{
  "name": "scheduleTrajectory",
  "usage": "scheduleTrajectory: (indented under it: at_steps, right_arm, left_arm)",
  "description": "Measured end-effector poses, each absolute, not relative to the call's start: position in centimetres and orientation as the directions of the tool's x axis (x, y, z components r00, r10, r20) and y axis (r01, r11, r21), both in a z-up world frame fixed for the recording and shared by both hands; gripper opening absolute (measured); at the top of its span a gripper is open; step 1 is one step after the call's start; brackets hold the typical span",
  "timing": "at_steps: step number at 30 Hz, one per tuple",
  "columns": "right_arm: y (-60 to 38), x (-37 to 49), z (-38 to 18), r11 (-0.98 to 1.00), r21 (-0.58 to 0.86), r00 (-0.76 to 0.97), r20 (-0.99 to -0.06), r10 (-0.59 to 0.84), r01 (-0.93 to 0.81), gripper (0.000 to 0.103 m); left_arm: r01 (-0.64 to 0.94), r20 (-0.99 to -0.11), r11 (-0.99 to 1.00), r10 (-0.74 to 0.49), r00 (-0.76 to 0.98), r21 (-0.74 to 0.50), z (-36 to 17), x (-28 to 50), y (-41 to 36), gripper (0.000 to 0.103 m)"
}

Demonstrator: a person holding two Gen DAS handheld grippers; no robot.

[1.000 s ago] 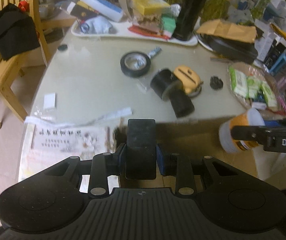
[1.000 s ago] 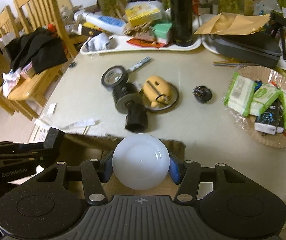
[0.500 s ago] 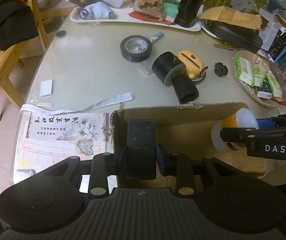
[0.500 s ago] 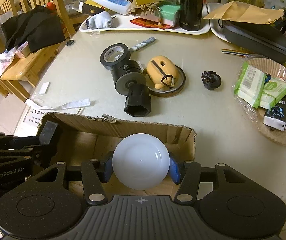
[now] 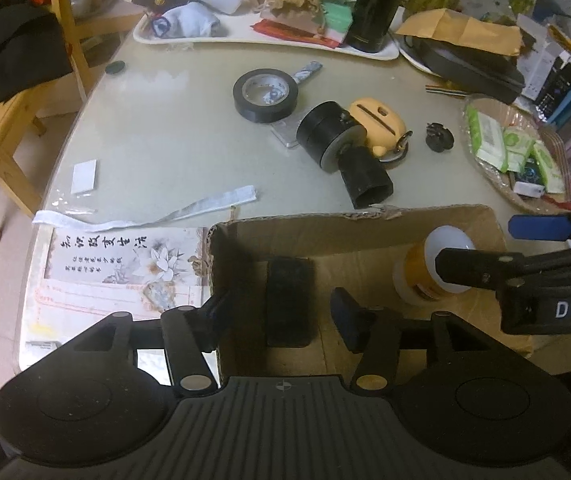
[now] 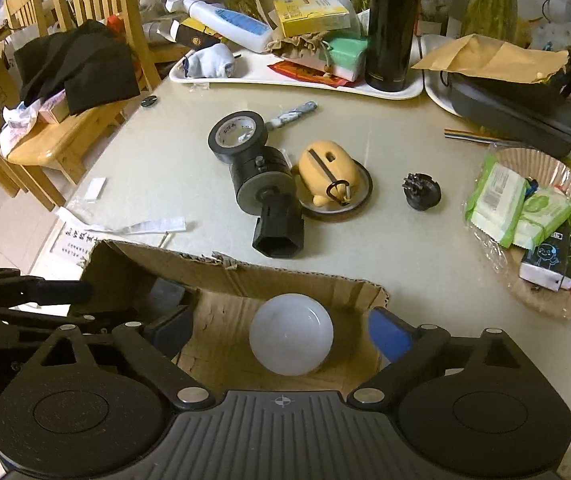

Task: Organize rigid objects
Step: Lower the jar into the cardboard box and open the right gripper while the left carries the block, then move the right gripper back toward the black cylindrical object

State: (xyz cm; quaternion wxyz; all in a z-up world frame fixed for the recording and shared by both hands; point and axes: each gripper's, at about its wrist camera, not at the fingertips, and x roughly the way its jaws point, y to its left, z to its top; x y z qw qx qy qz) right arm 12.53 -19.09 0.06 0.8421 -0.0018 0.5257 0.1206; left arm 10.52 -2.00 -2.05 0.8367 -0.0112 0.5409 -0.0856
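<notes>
An open cardboard box [image 5: 325, 216] [image 6: 245, 268] stands at the table's near edge. My left gripper [image 5: 285, 312] hangs over its left half, jaws opening. A black rectangular block [image 5: 289, 300] stands between the pads, touching neither. My right gripper [image 6: 281, 334] is over the right half, jaws also opening. Between its pads, clear of both, is an orange jar with a white round cap [image 6: 291, 334] [image 5: 425, 276]. On the table beyond lie a black tape roll [image 6: 237, 134], a black cylinder mount [image 6: 269, 200], a yellow pig-shaped case [image 6: 327, 172] and a small black part [image 6: 421, 192].
A white tray [image 6: 297, 76] with bottles, boxes and a tall black flask [image 6: 393, 24] fills the back. A wicker plate [image 6: 541, 168] of wipe packs sits right. A wooden chair [image 6: 65, 136] with black cloth stands left. A paper strip [image 5: 145, 216] and printed sheet [image 5: 125, 260] lie beside the box.
Both grippers' jaws have spread apart. The left has let go of the black block and the right has let go of the white-capped jar; both objects now rest inside the box.
</notes>
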Motion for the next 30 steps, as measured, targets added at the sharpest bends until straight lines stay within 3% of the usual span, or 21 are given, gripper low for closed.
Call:
scheduleTrajectory:
  at_steps: [3,16,18,20,30]
  right_arm:
    - [-19.2,12.6,0.1,0.974,0.114,0.424,-0.886,0.189,-0.196,0.103]
    - [-19.9,12.8,0.3,0.985,0.085,0.445,-0.884,0.145,-0.152,0.103]
    - [-20.0,12.8,0.3,0.985,0.084,0.444,-0.885,0.142,-0.148,0.103]
    - [-20.0,12.9,0.3,0.986,0.082,0.442,-0.886,0.139,-0.147,0.103]
    - [-20.1,12.6,0.3,0.989,0.049,0.452,-0.885,0.109,-0.142,0.103]
  left_arm:
    - [0.125,-0.899,0.986,-0.156,0.409,-0.114,-1.9,10.5,-2.0,0.053]
    - [0.113,-0.877,0.986,-0.16,0.453,-0.121,-1.2,10.5,-1.7,0.054]
    - [0.113,-0.869,0.987,-0.151,0.471,-0.11,-1.0,10.5,-1.7,0.059]
    - [0.106,-0.859,0.99,-0.134,0.494,-0.093,-0.7,10.5,-1.7,0.076]
    - [0.079,-0.813,0.996,-0.077,0.577,-0.038,0.0,10.2,-1.7,0.076]
